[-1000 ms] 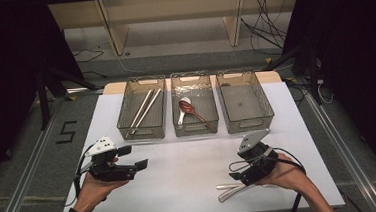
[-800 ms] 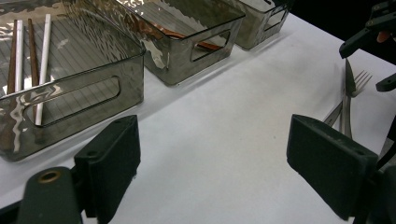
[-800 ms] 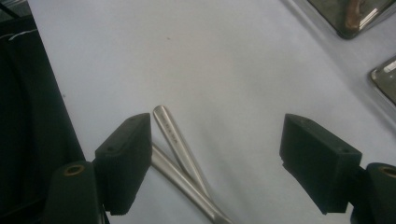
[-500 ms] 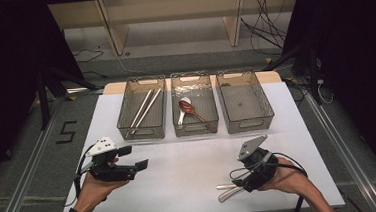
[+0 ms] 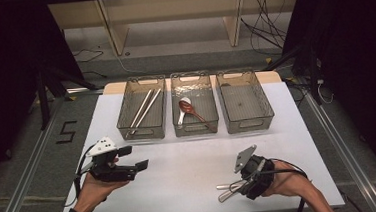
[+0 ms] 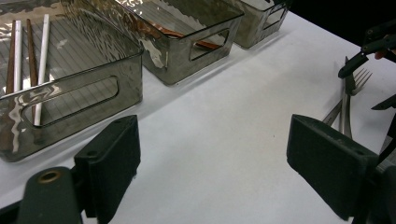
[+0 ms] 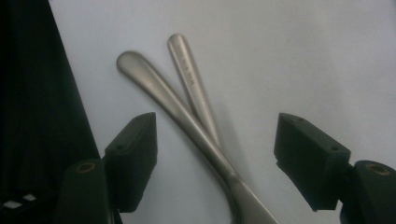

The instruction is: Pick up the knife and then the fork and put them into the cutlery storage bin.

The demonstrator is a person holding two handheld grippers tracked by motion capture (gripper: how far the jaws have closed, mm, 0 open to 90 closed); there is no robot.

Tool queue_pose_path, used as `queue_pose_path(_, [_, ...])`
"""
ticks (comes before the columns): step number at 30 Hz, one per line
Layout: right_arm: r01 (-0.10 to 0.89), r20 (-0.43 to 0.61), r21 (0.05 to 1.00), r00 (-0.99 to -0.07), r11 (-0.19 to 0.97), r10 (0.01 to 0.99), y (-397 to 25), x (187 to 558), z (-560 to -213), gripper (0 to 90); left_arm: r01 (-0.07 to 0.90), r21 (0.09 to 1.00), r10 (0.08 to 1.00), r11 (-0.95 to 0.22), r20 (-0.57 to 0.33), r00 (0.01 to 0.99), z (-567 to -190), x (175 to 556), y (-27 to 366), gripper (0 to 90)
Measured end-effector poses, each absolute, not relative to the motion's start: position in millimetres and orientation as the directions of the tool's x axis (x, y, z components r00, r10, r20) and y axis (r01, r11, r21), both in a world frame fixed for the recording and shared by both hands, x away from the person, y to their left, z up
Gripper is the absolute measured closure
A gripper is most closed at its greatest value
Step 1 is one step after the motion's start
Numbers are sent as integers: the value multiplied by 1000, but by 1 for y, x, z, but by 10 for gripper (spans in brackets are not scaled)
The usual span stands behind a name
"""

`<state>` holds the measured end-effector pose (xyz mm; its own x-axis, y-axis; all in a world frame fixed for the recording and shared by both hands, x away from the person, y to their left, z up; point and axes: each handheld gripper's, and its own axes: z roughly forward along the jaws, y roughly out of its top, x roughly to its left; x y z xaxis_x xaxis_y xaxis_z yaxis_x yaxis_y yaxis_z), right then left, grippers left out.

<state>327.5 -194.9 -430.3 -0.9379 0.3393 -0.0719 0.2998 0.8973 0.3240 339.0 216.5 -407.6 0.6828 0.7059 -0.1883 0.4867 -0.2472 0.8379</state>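
Two metal forks [image 5: 226, 190] lie crossed on the white table [image 5: 194, 155] near its front right. In the right gripper view their handles [image 7: 156, 88] run up between my jaws. My right gripper [image 5: 240, 183] [image 7: 215, 158] is open, one jaw on each side of the handles and not touching them. My left gripper [image 5: 134, 158] [image 6: 215, 163] is open and empty, held above the table's front left. From the left gripper view the forks [image 6: 348, 91] lie at the far right, with the right gripper's jaws over them.
Three clear bins stand in a row at the back. The left bin [image 5: 120, 121] holds chopsticks [image 5: 143, 109]. In the middle bin [image 5: 196, 131] lie a white and a brown spoon [image 5: 186, 108]. The right bin [image 5: 246, 102] is empty. The front edge lies close to the forks.
My right gripper has moved toward the table's front edge and down over the fork handles. The left gripper and the forks have stayed where they were.
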Motion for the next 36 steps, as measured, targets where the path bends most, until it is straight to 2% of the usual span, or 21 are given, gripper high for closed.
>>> queue_pose_path(7, [264, -113, 242, -948, 934, 297, -196, 328, -440, 371, 487, 837, 705, -251, -187, 684, -408, 339, 217, 170])
queue_pose_path(18, [233, -115, 164, -960, 958, 254, -198, 335, -454, 507, 487, 837, 704, -250, -189, 684, -408, 339, 216, 170])
queue_pose_path(27, [211, -88, 153, -970, 965, 227, -199, 339, -453, 647, 487, 835, 703, -256, -185, 687, -408, 339, 215, 170])
queue_pose_path(36, [132, -112, 121, -983, 984, 145, -196, 338, -453, 691, 490, 834, 703, -254, -188, 686, -409, 339, 215, 170])
